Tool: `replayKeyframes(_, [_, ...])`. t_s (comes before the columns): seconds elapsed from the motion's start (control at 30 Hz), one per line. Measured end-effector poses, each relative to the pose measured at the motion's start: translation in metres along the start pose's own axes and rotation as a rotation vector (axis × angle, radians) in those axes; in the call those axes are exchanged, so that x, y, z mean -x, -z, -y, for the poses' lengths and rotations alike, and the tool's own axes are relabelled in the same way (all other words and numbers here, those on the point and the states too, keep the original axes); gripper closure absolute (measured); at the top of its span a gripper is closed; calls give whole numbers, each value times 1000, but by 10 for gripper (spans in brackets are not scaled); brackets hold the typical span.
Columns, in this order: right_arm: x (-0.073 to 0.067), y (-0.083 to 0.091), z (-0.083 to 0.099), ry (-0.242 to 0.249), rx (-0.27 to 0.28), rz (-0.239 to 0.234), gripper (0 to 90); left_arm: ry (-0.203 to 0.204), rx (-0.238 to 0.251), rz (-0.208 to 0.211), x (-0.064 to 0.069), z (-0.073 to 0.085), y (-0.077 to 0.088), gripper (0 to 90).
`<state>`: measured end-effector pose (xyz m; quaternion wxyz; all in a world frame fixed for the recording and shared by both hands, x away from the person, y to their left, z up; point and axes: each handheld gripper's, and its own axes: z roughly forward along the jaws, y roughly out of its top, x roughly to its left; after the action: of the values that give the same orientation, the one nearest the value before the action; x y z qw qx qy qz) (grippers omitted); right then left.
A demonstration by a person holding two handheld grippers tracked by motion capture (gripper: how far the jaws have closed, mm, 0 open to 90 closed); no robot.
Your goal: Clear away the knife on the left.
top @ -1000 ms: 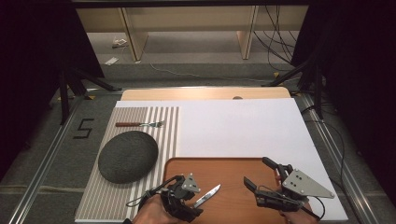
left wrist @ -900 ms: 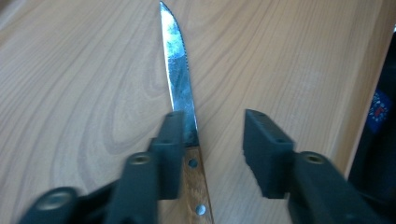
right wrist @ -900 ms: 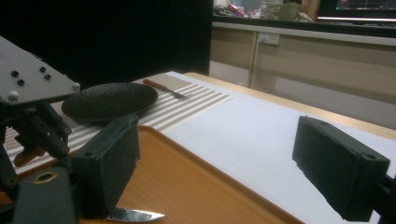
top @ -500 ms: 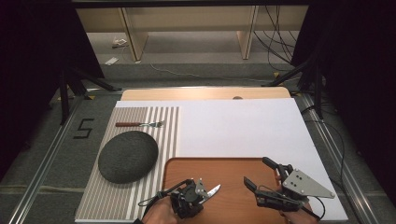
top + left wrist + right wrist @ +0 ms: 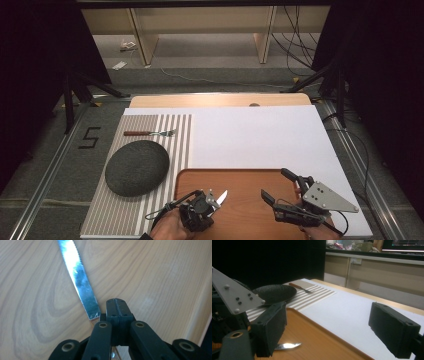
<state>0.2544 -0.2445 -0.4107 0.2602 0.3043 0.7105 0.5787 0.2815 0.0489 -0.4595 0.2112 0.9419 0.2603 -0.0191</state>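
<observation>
Near the front edge of the tray (image 5: 240, 176), toward its left corner, my left gripper (image 5: 206, 202) has just pinched shut on the knife (image 5: 220, 197). A second ago its jaws stood apart around the handle; now, in the left gripper view, the pads (image 5: 116, 307) meet edge to edge and the serrated blade (image 5: 79, 277) runs out past them over the wood grain. I judge the handle to be caught low in the jaws, since the blade starts right beside the pads and the handle itself is hidden under the linkage. That reads to me as the pick-up grip made, with the lift not yet begun: the blade lies close to the tray floor.

My right gripper (image 5: 280, 192) hovers with its jaws wide apart over the right half of the tray, holding nothing. The right gripper view shows the blade tip (image 5: 287, 345) well clear of its pads.

For room, the tray rim at the left is the first edge to clear. Beyond it lies the striped mat (image 5: 150, 150), with the dark plate (image 5: 137, 166) near its front and the fork (image 5: 150, 133) near its back edge. The strip of mat right of the plate looks free, and the white sheet (image 5: 260, 135) behind the tray is bare.
</observation>
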Motion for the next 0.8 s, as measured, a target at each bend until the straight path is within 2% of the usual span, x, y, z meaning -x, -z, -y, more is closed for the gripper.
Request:
replayKeyframes(0.1, [0,0,0,0,1,0,160,20,-14,8,-4,3,2,893])
replayKeyframes(0.2, [0,0,0,0,2,0,160,22,-20,12,-5,4,4,892])
replayKeyframes(0.23, [0,0,0,1,1,0,160,23,-41,17,-6,6,6,892])
replayKeyframes(0.33, [0,0,0,0,2,1,160,36,-58,0,-10,10,7,893])
replayKeyframes(0.43, [0,0,0,1,1,1,160,62,-50,-5,-15,13,9,893])
replayKeyframes(0.53, [0,0,0,0,2,-1,160,65,-43,-18,-19,13,10,892])
replayKeyframes(0.8, [0,0,0,0,1,0,162,108,7,-63,-31,10,11,887])
